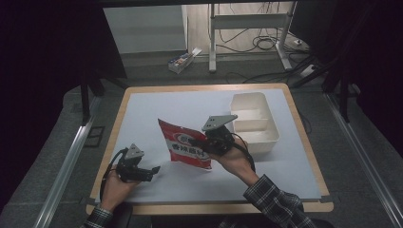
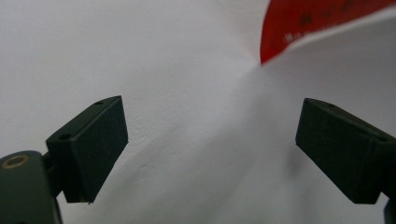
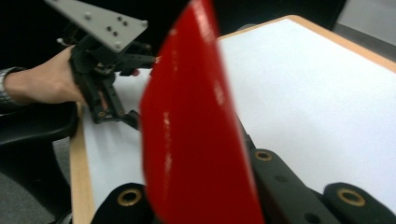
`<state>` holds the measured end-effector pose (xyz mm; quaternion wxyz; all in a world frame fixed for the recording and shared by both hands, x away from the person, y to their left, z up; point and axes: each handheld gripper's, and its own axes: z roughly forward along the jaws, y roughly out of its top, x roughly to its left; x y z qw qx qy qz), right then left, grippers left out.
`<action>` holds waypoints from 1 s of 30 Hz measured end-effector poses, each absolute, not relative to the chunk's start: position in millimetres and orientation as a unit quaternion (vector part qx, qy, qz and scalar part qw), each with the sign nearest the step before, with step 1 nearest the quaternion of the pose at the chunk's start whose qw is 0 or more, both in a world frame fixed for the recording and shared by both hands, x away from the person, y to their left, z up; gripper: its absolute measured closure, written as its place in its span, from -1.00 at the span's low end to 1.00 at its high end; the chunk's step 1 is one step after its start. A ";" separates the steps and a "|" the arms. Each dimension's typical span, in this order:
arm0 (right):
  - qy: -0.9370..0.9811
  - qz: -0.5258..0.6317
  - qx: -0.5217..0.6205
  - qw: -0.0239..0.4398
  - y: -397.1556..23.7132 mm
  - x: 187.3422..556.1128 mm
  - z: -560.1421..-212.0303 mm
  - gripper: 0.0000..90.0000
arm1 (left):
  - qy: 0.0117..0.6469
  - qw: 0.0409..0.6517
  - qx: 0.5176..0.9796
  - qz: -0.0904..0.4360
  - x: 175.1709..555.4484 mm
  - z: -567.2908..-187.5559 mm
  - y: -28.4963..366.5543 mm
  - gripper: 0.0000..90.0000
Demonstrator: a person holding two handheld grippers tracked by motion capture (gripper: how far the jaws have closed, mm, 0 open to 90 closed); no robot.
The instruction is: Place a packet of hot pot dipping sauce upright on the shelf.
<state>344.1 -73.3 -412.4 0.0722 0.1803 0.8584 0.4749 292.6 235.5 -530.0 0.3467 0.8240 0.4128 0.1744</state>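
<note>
So the right gripper (image 1: 205, 145) has its fingers clamped tight on a red snack bag (image 1: 186, 148), pinching it at its right edge, and the bag hangs tilted above the middle of the surface (image 1: 142, 109) instead of lying on it. My guess is the bag is headed for the white tray (image 1: 271, 137) at the far right, so the thing to get right is carrying it high enough to clear the tray's rim, keeping the pinch firm on the seam rather than the puffy middle, and lowering it flat into a compartment before letting go. The bag is glossy, crinkly film, red with a white label patch and printed characters, thin and floppy; in the right gripper view it shows edge-on as a shiny curved sheet (image 3: 196, 135) between the black fingers, so it will probably swing or fold if moved too quickly. The tray looks like stiff matte plastic, rectangular with a divider. The left gripper (image 1: 151, 170) rests at the near left with its fingers wide apart and nothing between them, just over the smooth white sheet covering the wood-edged surface.
</note>
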 end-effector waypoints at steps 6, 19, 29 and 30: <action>0.852 0.479 0.193 0.085 -84.7 354.4 -406.3 0.98 | 0.413 0.345 0.825 0.173 293.3 -530.8 235.3 -0.80; 0.836 0.491 0.221 0.109 -111.9 371.5 -382.5 0.98 | 0.410 0.341 0.829 0.165 294.5 -532.1 233.6 -0.86; 0.824 0.496 0.241 0.134 -132.0 385.9 -366.3 0.98 | 0.409 0.352 0.827 0.159 295.0 -531.4 234.7 -0.90; 0.823 0.496 0.242 0.135 -133.8 387.1 -365.2 0.98 | 0.408 0.352 0.828 0.159 295.0 -531.4 234.6 -0.90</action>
